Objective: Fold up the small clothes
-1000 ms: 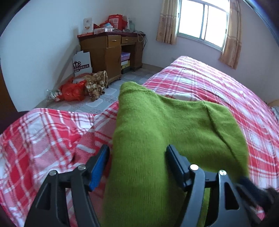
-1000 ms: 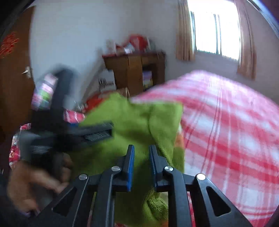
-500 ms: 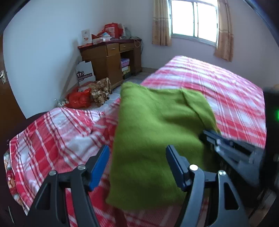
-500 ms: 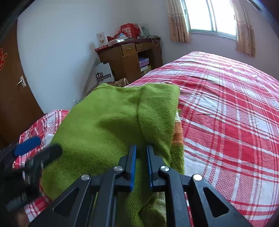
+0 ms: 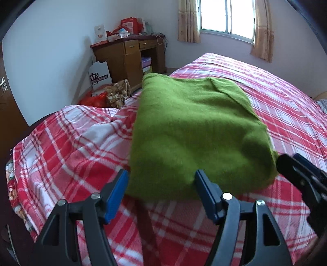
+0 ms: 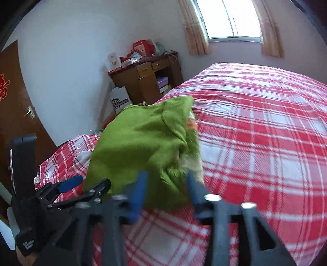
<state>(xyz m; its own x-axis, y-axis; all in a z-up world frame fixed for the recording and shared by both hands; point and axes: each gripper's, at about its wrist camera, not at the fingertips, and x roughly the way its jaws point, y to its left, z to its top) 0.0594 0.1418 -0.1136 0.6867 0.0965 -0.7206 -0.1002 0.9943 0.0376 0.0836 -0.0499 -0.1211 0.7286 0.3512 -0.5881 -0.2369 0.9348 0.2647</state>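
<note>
A green knitted sweater (image 5: 192,131) lies folded into a rough rectangle on the red-and-white plaid bed (image 5: 286,106). It also shows in the right wrist view (image 6: 143,143), with an orange-and-white part at its right edge. My left gripper (image 5: 161,184) is open and empty, just short of the sweater's near edge. My right gripper (image 6: 166,184) is open and empty, its fingers blurred, at the sweater's near right corner. The left gripper (image 6: 81,186) shows at the lower left of the right wrist view.
A wooden desk (image 5: 130,57) with boxes on top stands against the far wall under a curtained window (image 5: 226,16). Bags (image 5: 96,98) and a white box lie on the floor beside it. A brown door (image 6: 14,106) is at the left.
My right gripper has opened and let go of the sweater, then pulled back. My left gripper has drawn back from over the sweater to its near edge. The sweater now lies flat.
</note>
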